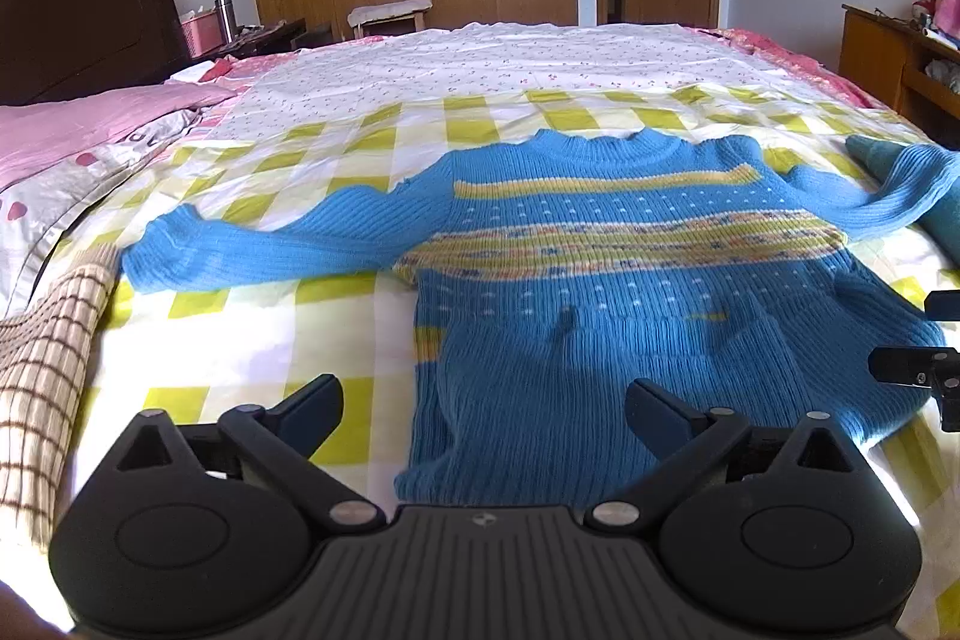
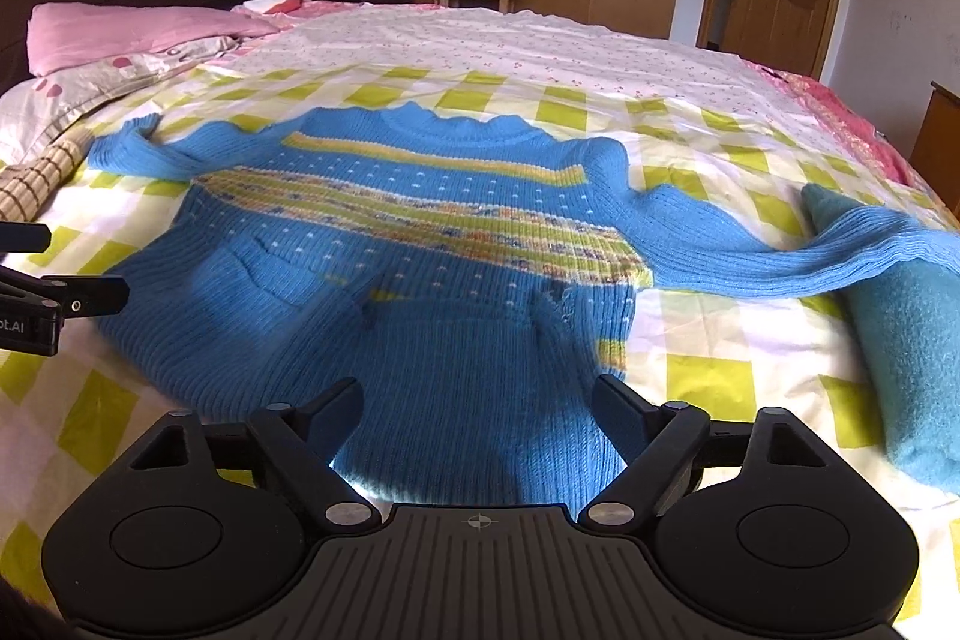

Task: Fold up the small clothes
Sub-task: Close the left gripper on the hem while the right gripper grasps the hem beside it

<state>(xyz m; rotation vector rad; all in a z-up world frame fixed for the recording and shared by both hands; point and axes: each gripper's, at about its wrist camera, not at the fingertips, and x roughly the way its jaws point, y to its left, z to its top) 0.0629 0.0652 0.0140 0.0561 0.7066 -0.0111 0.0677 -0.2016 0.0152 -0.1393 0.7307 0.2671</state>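
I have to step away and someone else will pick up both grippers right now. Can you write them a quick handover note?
Left gripper: open, empty, over the sweater's hem, left side.
Right gripper: open, empty, over the hem, right side.
Blue knitted sweater: lies flat on the checked sheet, collar away from you, both sleeves spread out. Its right sleeve end rests on a folded teal garment.
Done: sweater spread out, no fold made yet.
Left: fold sleeves in, fold the body, set it aside.
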